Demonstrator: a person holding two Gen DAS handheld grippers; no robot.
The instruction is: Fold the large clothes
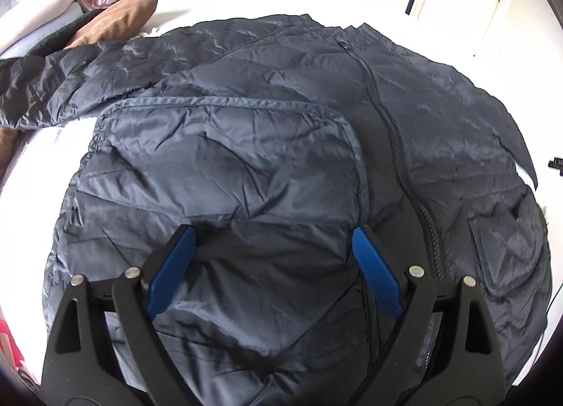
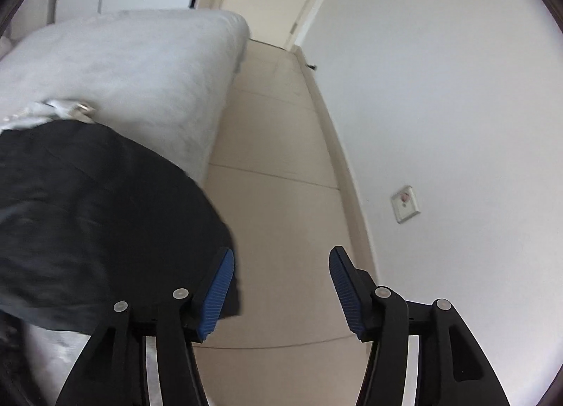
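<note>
Fingers of the left gripper [image 1: 272,247] spread wide, blue pads apart, poised over the near part of the jacket [image 1: 281,145]; nothing caught between them, though whether the tips touch the cloth I cannot tell. Fingers of the right gripper [image 2: 281,272] likewise spread wide and empty, aimed off past the bed edge at the floor [image 2: 281,194] and wall, with a dark corner of the jacket just beside its left pad. Jacket is a dark blue quilted puffer, lying front-up on the white bed [image 1: 218,8], zip [image 1: 394,145] closed and facing up. One panel [image 1: 225,145], its bound edge showing, appears already turned in over the left half of the front, stopping just short of the zip. One sleeve [image 1: 70,78] lies stretched out toward the pillows [image 1: 116,15], unfolded. Right half lies flat, pocket [image 1: 506,251] exposed. Judgement: early in the fold, one turn made at most; sleeve, right side and the lengthwise fold remain. Long axis follows the zip, running from near the left gripper away toward the far side of the bed; collar end seems to be the far one, hem near.
</note>
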